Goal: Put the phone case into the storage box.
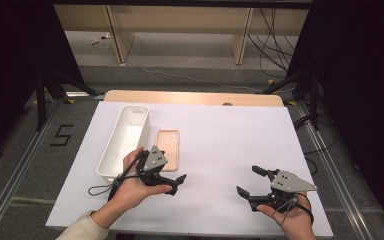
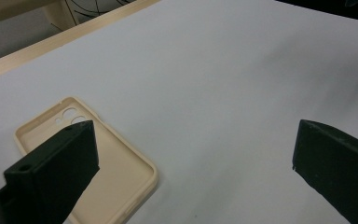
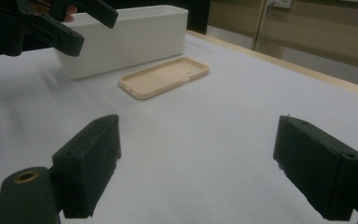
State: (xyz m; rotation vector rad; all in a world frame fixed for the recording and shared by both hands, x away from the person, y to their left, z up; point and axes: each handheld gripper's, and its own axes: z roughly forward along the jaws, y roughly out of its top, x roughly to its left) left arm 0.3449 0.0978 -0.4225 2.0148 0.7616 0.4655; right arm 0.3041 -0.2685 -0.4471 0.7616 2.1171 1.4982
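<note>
The beige phone case lies flat on the white bench just beside the white bin, not yet inside, with the left gripper and right gripper both empty, jaws wide apart.

Beige soft phone case, plain white rectangular plastic bin beside it, white table sheet, black grippers' jaws.
</note>
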